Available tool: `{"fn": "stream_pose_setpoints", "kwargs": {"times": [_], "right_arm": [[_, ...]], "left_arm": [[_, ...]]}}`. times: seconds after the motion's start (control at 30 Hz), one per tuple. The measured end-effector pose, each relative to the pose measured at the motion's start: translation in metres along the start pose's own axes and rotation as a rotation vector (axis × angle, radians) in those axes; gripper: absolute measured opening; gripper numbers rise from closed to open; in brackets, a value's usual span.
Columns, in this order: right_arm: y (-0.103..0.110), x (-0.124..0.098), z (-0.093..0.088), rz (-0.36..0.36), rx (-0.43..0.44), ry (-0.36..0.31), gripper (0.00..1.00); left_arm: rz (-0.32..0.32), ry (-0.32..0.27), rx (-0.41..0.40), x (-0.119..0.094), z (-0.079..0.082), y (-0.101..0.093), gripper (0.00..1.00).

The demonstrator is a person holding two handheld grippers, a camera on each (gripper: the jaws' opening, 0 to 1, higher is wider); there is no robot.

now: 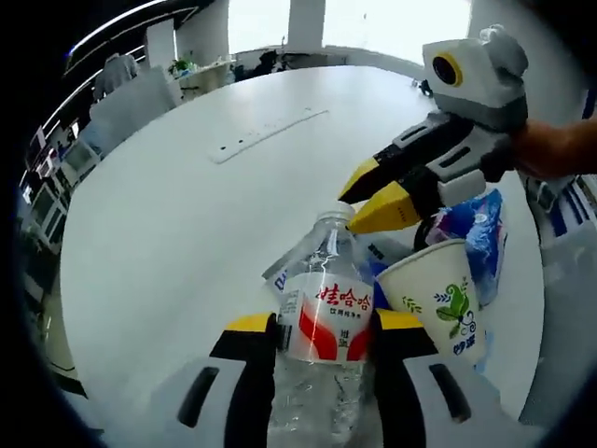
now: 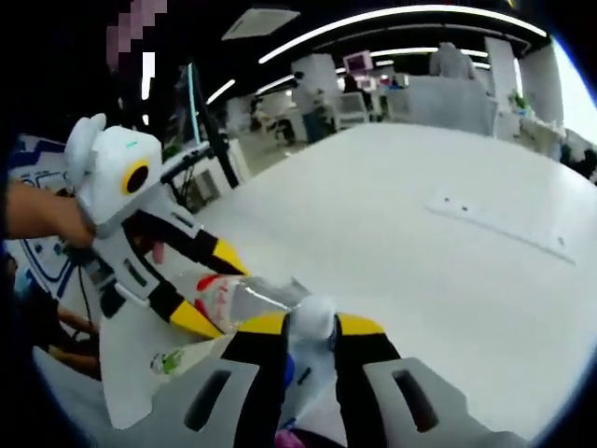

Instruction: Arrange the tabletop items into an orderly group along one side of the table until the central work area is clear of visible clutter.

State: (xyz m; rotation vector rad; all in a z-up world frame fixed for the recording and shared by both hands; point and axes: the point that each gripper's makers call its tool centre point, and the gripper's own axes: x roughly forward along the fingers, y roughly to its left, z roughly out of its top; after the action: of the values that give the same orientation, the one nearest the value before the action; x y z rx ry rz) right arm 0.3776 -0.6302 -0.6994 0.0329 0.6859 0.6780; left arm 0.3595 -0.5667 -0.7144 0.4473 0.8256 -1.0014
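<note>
Water bottle (image 1: pixel 326 322) clamped in left tongs (image 1: pixel 326 322); right tongs (image 2: pixel 312 326) grip a bluish packet (image 2: pixel 311 350).

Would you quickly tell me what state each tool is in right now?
Left tool: shut on the plastic water bottle.
Right tool: shut on a white and blue packet.
</note>
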Motion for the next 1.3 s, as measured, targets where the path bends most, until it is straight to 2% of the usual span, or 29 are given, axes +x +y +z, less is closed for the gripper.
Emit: {"fn": "stream_pose_setpoints", "kwargs": {"times": [0.17,0.37,0.47,0.63,0.8,0.9,1.0,1.07,1.13,1.3], "right_arm": [[0.001,0.002,-0.003,-0.012,-0.014,0.02,0.15],[0.003,0.004,0.0,-0.011,-0.013,0.019,0.15],[0.003,0.004,0.002,-0.012,-0.013,0.014,0.15],[0.001,0.003,0.001,-0.014,-0.013,0.018,0.15],[0.002,0.003,-0.003,-0.01,0.006,0.027,0.16],[0.003,0.003,-0.004,-0.006,0.025,0.027,0.16],[0.002,0.003,-0.004,0.001,0.06,0.03,0.16],[0.0,0.003,-0.003,0.001,0.089,0.021,0.17],[0.0,0.002,-0.003,0.002,0.128,0.011,0.18],[0.0,0.003,0.004,0.01,0.215,-0.028,0.21]], "left_arm": [[0.058,-0.03,0.076,-0.006,0.012,0.007,0.38],[0.061,-0.014,0.108,-0.001,0.011,0.006,0.4],[0.062,0.013,0.117,0.003,0.007,0.008,0.4],[0.057,0.054,0.19,0.009,0.005,0.009,0.43],[0.052,0.125,0.267,0.016,-0.002,0.01,0.45],[0.046,0.131,0.235,0.017,-0.002,0.013,0.41],[0.037,0.127,0.267,0.016,-0.002,0.01,0.38],[0.045,0.102,0.279,0.014,-0.002,0.01,0.37],[0.063,0.054,0.279,0.013,0.0,0.01,0.36],[0.099,-0.067,0.157,0.007,0.004,0.01,0.35]]}}
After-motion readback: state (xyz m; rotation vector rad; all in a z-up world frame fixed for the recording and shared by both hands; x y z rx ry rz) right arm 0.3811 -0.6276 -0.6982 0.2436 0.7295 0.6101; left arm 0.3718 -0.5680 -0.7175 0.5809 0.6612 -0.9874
